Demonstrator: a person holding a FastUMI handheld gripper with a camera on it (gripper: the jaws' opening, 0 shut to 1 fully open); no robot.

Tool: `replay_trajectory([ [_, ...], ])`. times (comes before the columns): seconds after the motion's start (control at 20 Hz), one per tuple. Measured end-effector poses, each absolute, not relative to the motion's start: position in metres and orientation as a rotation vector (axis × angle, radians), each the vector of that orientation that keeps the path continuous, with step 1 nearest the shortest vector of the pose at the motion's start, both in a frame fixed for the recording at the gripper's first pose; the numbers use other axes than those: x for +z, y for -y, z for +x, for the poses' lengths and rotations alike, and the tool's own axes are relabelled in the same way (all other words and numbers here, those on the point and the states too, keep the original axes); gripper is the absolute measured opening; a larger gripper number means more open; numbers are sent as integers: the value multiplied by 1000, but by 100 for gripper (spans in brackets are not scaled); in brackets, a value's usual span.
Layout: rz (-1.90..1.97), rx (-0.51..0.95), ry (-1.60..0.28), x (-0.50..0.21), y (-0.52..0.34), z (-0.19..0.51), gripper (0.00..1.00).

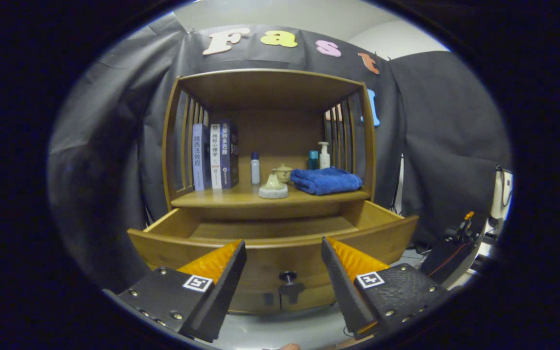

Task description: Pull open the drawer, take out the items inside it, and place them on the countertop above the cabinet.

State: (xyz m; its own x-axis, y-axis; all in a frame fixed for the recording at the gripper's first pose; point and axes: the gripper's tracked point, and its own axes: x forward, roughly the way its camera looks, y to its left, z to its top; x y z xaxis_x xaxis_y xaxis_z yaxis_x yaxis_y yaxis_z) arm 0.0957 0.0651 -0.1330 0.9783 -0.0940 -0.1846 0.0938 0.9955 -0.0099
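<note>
The drawer (275, 243) stands pulled out of the wooden cabinet (268, 97), its long axis running side to side and its curved front panel facing the tool (284, 253). What shows of its inside is bare, smooth wood. A small dark round knob (288, 277) sits at the middle of the front panel, between the fingers.

The tool is spread wide, gripping nothing; its wedge-shaped fingers (229, 272) hover just in front of the drawer, apart from it.

Directly above the drawer is the table (221, 198), a flat wooden shelf top under a slatted-sided hutch. On it, above the drawer's left half, books (214, 155) stand upright. Above its middle stand a small white bottle (255, 168) with a blue cap, a pale round ceramic piece (273, 187) and a lidded pot (284, 172). Above its right half lies a folded blue towel (326, 180), soft and thick, with a pump bottle (324, 155) and a teal bottle (313, 159) behind it.
</note>
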Motion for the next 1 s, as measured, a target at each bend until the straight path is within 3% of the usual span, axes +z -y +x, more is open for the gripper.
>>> replay_trajectory([
  [0.4,34,-95,-273,-172,-63,109,92],
  [0.55,38,-72,-278,-178,-68,120,100],
  [1.0,33,8,-303,-192,-77,132,98],
])
